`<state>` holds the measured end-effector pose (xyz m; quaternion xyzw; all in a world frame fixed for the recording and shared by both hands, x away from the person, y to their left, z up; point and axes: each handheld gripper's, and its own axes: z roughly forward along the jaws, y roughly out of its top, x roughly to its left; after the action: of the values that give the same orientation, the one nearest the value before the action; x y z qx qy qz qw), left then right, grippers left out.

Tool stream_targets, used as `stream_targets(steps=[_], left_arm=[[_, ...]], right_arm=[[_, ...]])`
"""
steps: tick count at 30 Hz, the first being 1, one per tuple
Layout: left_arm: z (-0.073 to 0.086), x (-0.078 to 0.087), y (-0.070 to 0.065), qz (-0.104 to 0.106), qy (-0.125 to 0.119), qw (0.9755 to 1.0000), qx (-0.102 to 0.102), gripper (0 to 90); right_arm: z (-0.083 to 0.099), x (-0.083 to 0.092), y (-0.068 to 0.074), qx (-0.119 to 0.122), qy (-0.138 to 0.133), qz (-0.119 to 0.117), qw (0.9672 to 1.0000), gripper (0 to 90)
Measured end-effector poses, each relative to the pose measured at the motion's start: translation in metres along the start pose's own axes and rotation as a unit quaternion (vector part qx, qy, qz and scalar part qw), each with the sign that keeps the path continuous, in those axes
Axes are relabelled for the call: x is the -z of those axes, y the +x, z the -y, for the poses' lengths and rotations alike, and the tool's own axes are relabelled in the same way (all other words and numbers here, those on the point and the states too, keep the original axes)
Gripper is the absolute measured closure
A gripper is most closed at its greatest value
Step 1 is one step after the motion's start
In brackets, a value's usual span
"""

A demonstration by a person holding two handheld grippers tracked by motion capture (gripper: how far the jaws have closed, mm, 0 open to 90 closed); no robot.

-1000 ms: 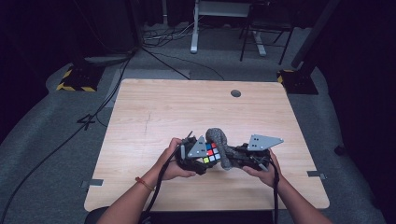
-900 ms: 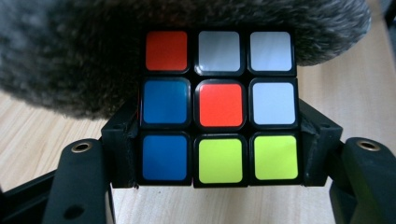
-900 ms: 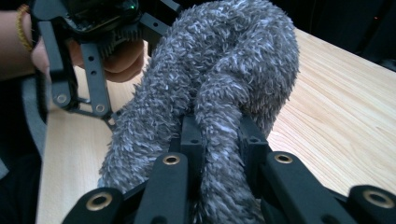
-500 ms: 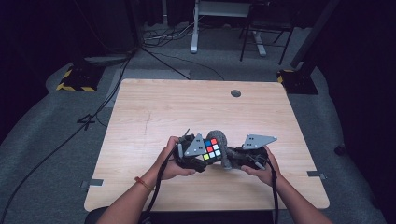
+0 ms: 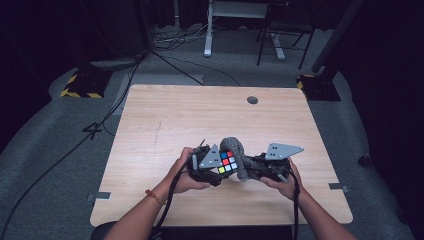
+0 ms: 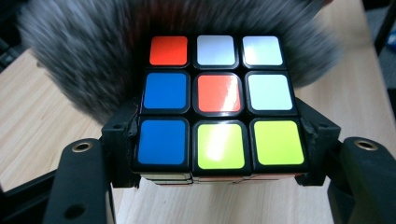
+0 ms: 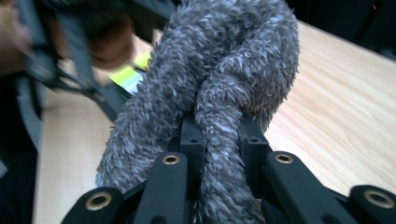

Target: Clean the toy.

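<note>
A scrambled Rubik's cube [image 6: 217, 100] sits between the jaws of my left gripper [image 6: 219, 156], which is shut on its lower layer. In the high view the cube [image 5: 227, 162] is held just above the table's front middle by the left gripper [image 5: 220, 169]. A grey fuzzy cloth [image 7: 224, 70] is pinched in my right gripper [image 7: 219, 140], which is shut on it. The cloth [image 5: 236, 150] drapes over the cube's far and right sides and touches it. It shows as a grey blur [image 6: 79, 56] behind the cube. A yellow-green corner of the cube [image 7: 128, 74] peeks out left of the cloth.
The wooden table [image 5: 165, 125] has a round cable hole [image 5: 252, 100] near its far edge. Both forearms come in over the front edge. Cables [image 5: 125, 105] run across the grey floor at left, and yellow-black striped bases [image 5: 80, 87] stand beyond the far corners.
Only slight shifts: the cube has risen a touch with the left gripper, and the right gripper's grey plate has wobbled left and back. Both grips are unchanged.
</note>
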<state>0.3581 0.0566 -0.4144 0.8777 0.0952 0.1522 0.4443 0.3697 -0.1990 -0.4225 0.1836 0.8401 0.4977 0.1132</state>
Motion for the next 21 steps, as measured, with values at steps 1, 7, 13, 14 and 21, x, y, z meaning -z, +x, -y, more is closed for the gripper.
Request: stream_targets(steps=[1, 7, 13, 14, 21], left_arm=[[-0.001, 0.001, 0.000, -0.002, -0.001, 1.0000, -0.003, 33.4], [0.001, 0.000, 0.002, -0.002, 0.006, 1.0000, -0.001, 33.3], [0.003, -0.005, 0.000, 0.001, 0.016, 0.9999, -0.004, 32.8], [0.002, -0.005, 0.000, 0.000, 0.019, 0.9998, -0.006, 32.8], [0.003, -0.011, -0.002, -0.005, 0.036, 0.9993, -0.012, 32.6]], right_arm=[[0.003, -0.004, -0.002, -0.006, 0.012, 0.002, 0.9999, 76.8], [0.006, -0.008, -0.003, -0.008, 0.016, -0.001, 0.9998, 76.9], [-0.003, 0.003, 0.006, 0.003, -0.013, -0.006, 0.9999, 77.1], [-0.004, 0.004, 0.006, 0.004, -0.018, -0.006, 0.9998, 77.1], [-0.009, 0.006, 0.012, 0.019, -0.021, 0.000, 0.9996, 77.1]])
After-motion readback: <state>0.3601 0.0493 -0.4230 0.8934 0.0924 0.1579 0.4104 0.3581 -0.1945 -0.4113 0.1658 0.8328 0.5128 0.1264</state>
